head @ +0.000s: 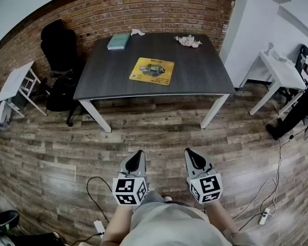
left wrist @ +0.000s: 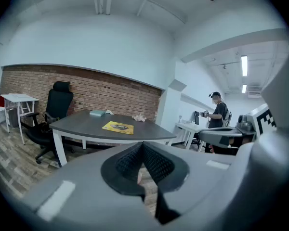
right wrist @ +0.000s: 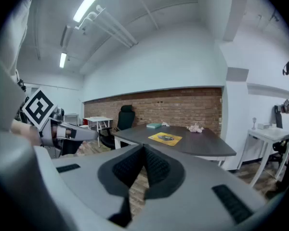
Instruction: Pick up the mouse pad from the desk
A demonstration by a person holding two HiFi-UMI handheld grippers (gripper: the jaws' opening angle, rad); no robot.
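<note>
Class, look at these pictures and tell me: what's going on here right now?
A person stands back from the dark desk, one claw in each hand. The left claw and right claw are both shut and empty. The yellow mouse pad lies flat on the desk, untouched, with a teal book near the desk's far edge. The pickup has not begun.

Open floor (head: 159,132) fronts the desk (head: 195,76); a black chair (head: 59,50) crowds its left.
</note>
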